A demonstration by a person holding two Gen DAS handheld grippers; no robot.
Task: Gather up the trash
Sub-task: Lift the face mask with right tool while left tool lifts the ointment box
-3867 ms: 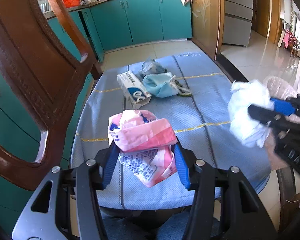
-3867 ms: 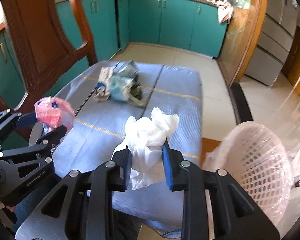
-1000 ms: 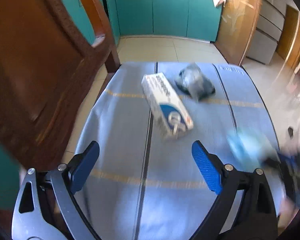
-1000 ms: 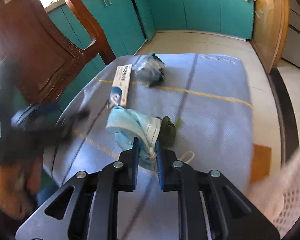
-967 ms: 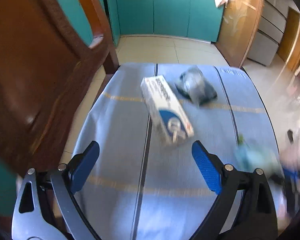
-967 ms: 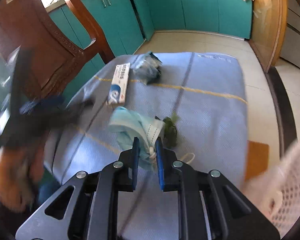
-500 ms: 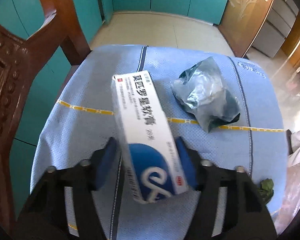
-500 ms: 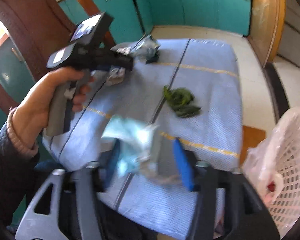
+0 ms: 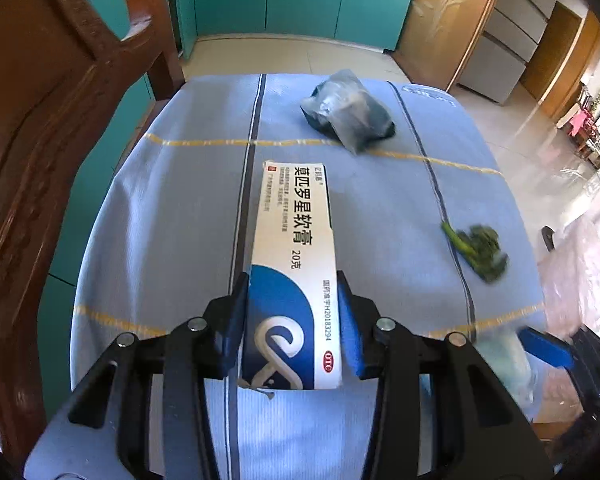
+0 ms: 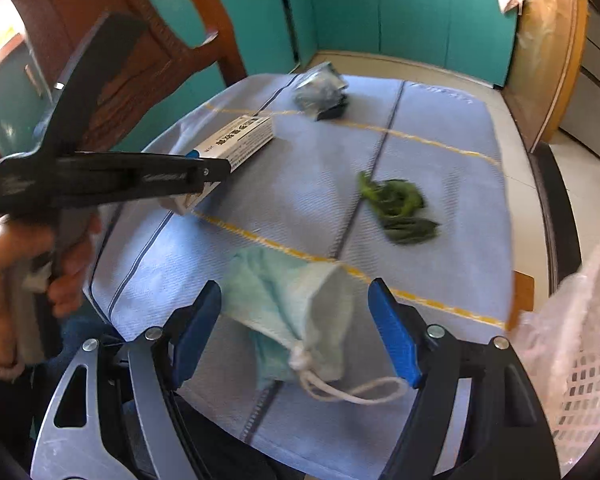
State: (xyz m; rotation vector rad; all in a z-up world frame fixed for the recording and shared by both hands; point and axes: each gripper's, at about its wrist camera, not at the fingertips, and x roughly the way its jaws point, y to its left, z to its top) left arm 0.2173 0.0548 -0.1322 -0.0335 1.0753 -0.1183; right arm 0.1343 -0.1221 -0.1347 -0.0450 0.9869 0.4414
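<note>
Left wrist: L fingers (image 9: 293, 322) tight on box (image 9: 294, 264), R fingers (image 10: 296, 330) wide apart, mask (image 10: 290, 314) blurred.

Both wrist views close above blue tablecloth (image 9: 172, 208), facing teal cabinets (image 10: 412, 12); share box (image 9: 296, 240).

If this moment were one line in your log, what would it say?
left tool: shut on ointment box | right tool: open, face mask between fingers | basket: right

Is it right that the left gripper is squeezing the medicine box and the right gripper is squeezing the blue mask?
Not quite. The left gripper does squeeze the medicine box, but the right wrist view shows the right gripper open, with the blue mask loose between its fingers.
</note>
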